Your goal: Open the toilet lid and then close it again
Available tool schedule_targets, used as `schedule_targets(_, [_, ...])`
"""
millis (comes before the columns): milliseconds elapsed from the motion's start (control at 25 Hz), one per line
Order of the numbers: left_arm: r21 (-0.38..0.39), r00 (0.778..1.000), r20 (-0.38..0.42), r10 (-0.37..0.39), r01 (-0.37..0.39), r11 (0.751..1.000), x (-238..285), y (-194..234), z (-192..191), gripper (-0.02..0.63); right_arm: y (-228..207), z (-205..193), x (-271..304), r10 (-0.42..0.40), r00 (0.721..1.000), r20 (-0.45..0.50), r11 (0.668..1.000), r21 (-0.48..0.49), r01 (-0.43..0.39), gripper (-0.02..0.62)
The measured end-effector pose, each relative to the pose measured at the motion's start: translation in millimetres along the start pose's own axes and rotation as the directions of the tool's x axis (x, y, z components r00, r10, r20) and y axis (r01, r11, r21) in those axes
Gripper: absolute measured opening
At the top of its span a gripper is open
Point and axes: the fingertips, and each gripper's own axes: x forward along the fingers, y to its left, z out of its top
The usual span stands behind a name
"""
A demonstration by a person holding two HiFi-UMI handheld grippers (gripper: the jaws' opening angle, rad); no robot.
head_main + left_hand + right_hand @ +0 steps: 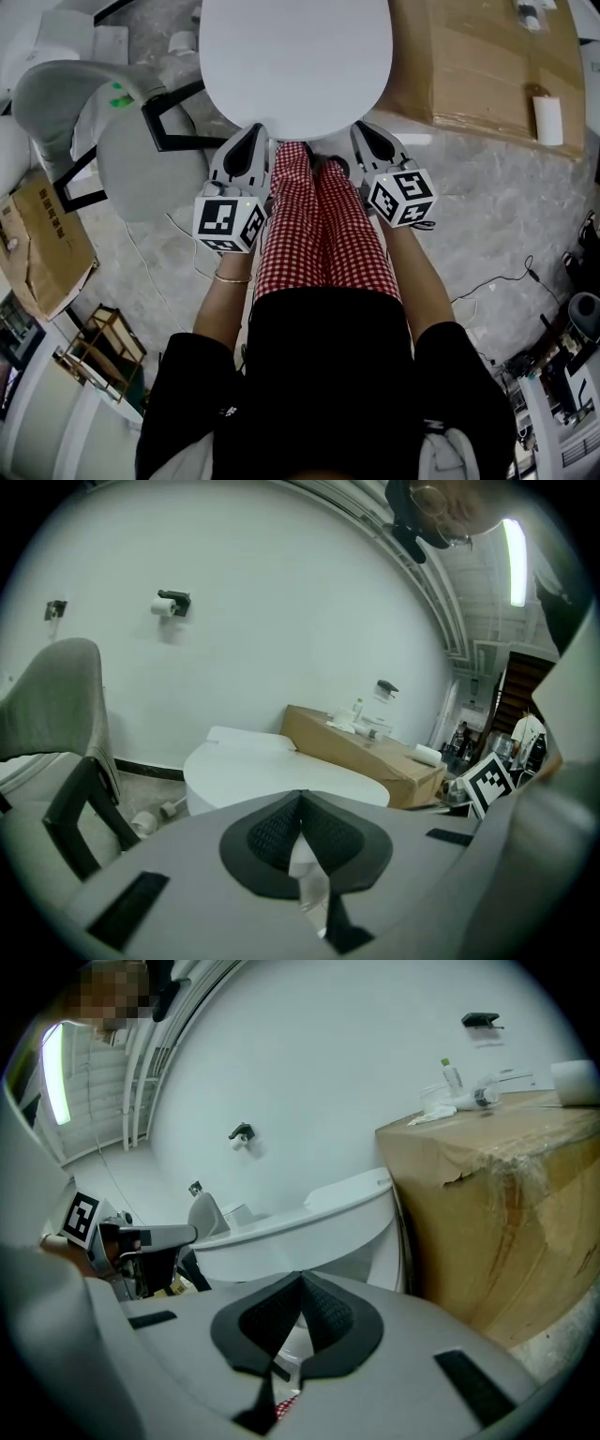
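While standing at the toilet, the person is wearing red-and-white checked trousers (pixel 314 220) below a black top, with both forearms reaching forward and down on either side of the legs. Each hand is carrying a smooth grey plastic gripper topped by a cube with square black-and-white markers, the left cube (pixel 228 223) beside the left thigh and the right cube (pixel 401 195) beside the right.

The left gripper (pixel 253 131) is pointing ahead, and its black ribbed pads (pixel 272 832) are pressing together at the tips with nothing between them. The right gripper (pixel 362 127) is mirroring that pose, its dark textured pads (pixel 328 1312) likewise meeting at the tips and pinching nothing. Both tips are sitting at the front edge of the toilet lid (pixel 295 61); whether they are touching it cannot be told.

That lid is lying flat and shut, a glossy white rounded oval, plain and unmarked, directly ahead between the two grippers. A grey curved-back chair (pixel 56 94) is standing to its left on the mottled stone floor (pixel 506 216), and a long brown cardboard box (pixel 478 66) is lying just beside its right.
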Motion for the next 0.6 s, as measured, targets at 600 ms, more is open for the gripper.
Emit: schedule_targets(600, [0.001, 0.998, 0.014, 0.062, -0.062, 0.998, -9, 12, -14, 0.005, -3, -8, 3, 0.012, 1.000, -0.015, 1.000, -0.011, -0.013, 0.020])
